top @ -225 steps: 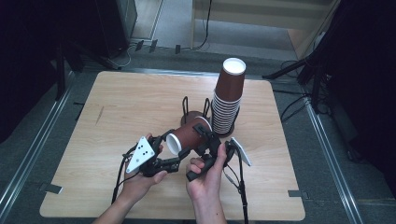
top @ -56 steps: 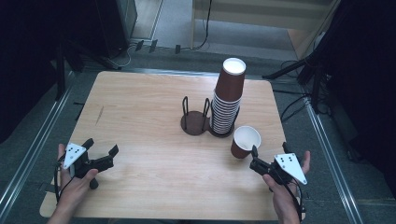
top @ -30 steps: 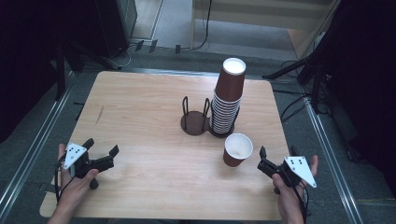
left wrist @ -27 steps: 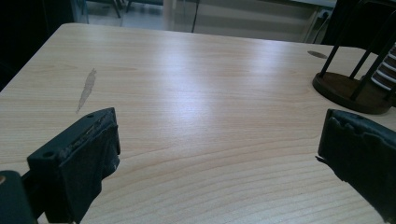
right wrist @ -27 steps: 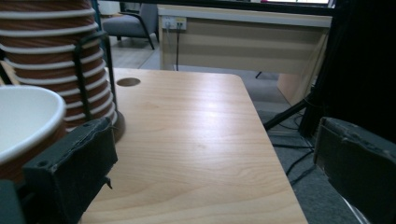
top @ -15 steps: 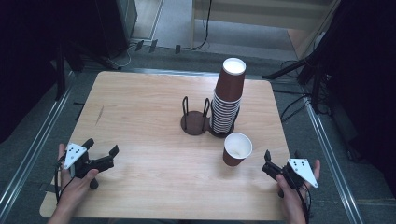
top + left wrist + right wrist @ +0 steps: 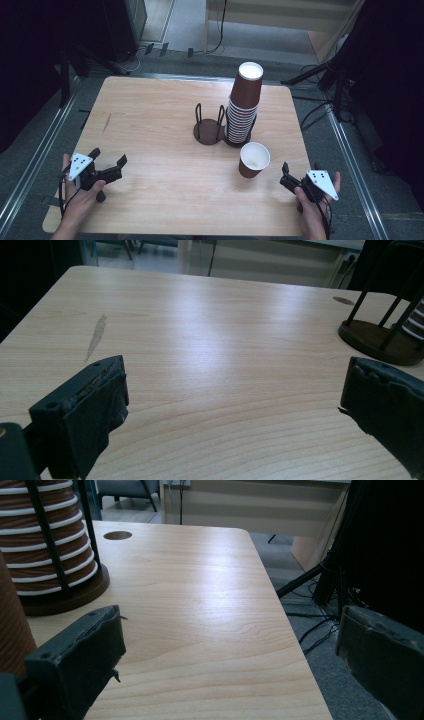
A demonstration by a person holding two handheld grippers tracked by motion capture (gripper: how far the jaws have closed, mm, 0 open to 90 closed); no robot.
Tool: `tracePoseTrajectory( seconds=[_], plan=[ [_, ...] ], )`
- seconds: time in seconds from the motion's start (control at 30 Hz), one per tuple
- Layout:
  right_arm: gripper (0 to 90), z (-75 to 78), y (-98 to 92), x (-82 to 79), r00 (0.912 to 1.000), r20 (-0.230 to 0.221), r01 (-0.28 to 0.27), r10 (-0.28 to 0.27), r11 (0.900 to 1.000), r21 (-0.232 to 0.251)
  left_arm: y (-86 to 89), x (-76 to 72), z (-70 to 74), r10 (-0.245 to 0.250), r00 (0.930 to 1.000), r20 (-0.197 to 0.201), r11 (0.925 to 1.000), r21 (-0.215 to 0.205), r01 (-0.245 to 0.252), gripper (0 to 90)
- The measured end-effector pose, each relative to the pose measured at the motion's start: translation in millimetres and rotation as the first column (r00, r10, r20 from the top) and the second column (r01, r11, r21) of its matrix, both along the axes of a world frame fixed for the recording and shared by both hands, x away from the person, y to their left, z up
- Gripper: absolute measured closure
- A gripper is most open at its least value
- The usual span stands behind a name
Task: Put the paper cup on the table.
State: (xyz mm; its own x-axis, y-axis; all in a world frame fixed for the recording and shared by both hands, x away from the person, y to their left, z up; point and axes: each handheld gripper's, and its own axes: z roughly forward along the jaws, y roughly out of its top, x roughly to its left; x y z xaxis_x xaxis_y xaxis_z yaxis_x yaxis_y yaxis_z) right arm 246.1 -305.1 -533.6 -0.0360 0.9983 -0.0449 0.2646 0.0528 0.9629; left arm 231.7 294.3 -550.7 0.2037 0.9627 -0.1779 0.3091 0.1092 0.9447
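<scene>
Right hand-held gripper (image 7: pixel 286 175): jaws wide apart, empty, near the single cup (image 7: pixel 252 160), upright on the bench (image 7: pixel 150 115) beside the cup stack (image 7: pixel 243 107). Left hand-held gripper (image 7: pixel 107 164): open, empty. Step: cup separated; next, likely another pull.

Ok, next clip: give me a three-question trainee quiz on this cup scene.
1. True or false: the single cup stands upright on the table, apart from the cup stack.
2. Which gripper is nearer the single cup? A) left gripper B) right gripper
3. Fill in: the wire holder beside the stack holds ___ cups.

Key: 1 true. 2 B; its fingers are spread and grip nothing, like those of the left gripper. 3 no.
</scene>
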Motion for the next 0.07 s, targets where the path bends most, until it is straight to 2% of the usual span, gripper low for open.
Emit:
tracePoseTrajectory(
  seconds=[0.07],
  plan=[
    [0.0,1.6,2.1,0.4,1.0,0.005,-0.006,0.006,1.0,0.0,-0.6,0.3,0.1,0.003,1.0,0.001,1.0,-0.005,-0.003,0.0]
  ],
)
